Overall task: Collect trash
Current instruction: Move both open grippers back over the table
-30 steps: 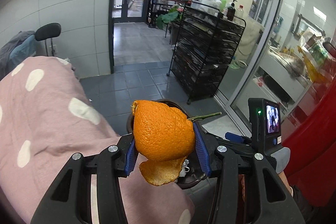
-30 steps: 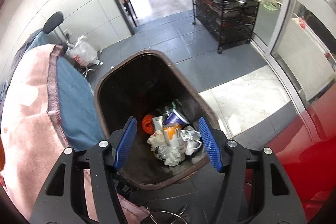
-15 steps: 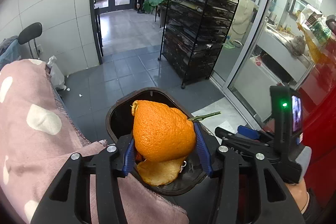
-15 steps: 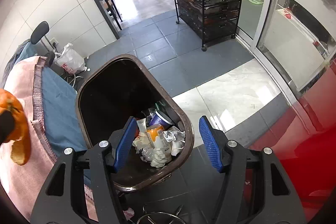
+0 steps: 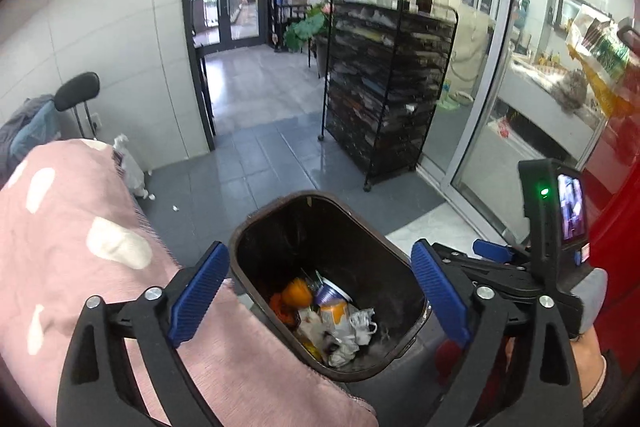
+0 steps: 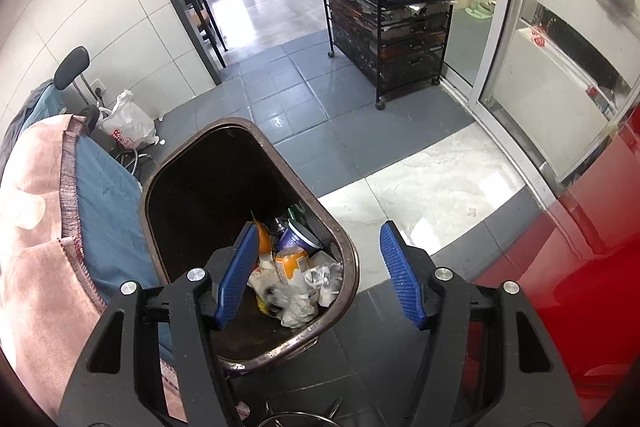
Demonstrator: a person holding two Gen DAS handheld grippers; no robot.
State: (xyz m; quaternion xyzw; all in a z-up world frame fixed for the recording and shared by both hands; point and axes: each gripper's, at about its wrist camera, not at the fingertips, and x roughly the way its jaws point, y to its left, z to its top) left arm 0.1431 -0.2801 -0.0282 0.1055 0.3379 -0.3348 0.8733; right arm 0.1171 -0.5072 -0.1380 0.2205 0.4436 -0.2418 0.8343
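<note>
A brown trash bin [image 5: 320, 193] stands open on the tiled floor, partly filled with crumpled paper, cups and a can. The orange peel [image 5: 296, 293] lies inside it, on the left of the pile. My left gripper [image 5: 320, 295] hovers over the bin mouth, its jaws opening wide with nothing between them. In the right wrist view the same bin [image 6: 351, 259] sits below my right gripper [image 6: 318, 275], which is open and holds nothing. Its left pad half hides the orange peel [image 6: 264, 239].
A pink spotted blanket [image 5: 80, 227] over a blue cushion [image 6: 108, 195] borders the bin on the left. A black wire rack [image 5: 384, 87] stands behind it, with a glass sliding door [image 6: 504, 27] to its right. A red surface [image 6: 580, 287] is at the right, a white plastic bag [image 6: 128, 127] on the floor.
The left gripper held the orange peel over the bin; its jaws have spread and the peel has dropped into the bin. The right gripper stayed open over the bin.
</note>
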